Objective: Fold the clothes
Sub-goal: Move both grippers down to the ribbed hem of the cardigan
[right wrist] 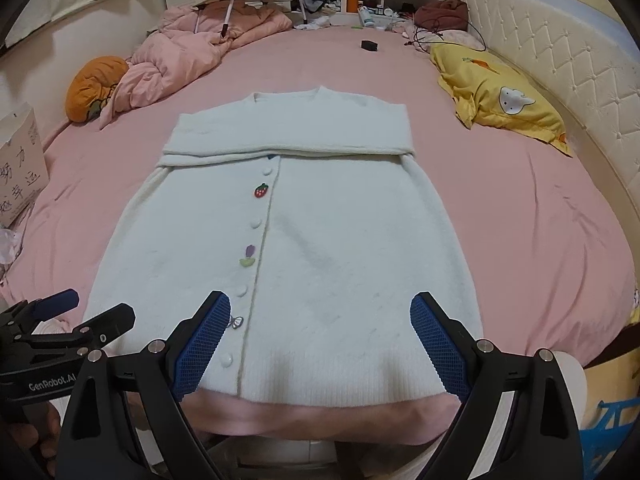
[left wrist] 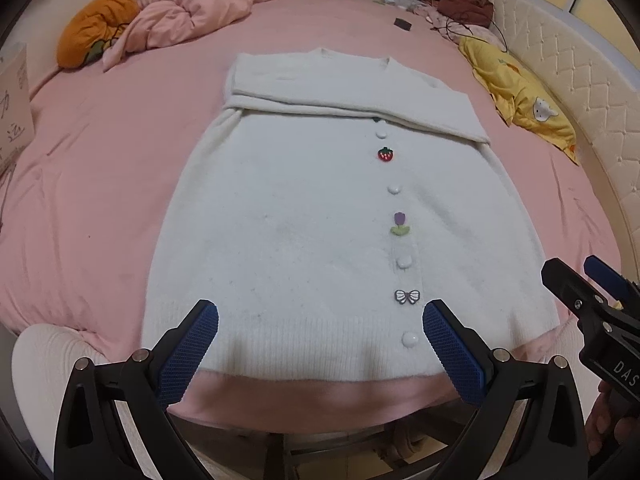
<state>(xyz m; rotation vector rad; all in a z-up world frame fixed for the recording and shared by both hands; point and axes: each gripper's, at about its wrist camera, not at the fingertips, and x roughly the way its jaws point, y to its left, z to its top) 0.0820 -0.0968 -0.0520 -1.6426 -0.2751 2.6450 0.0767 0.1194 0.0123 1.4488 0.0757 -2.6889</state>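
Cardigan [left wrist: 312,208], white and buttoned down the front, lies flat and face up on the pink bed [left wrist: 100,168], its hem along the near edge. Both sleeves are folded across the chest in a band below the neckline, so the sleeve stage appears complete; the body remains at full length, and the lengthwise fold or folds appear outstanding. Left tongs [left wrist: 320,344] hang just above the hem, jaws wide apart, holding nothing, astride the lowest button. Right tongs [right wrist: 320,340] hang likewise over the hem to the right of the button row, jaws wide apart and empty. Neither pair touches the knit, as far as can be judged. A pink duvet [left wrist: 192,12] and yellow pillow [left wrist: 520,96] lie well apart from it.
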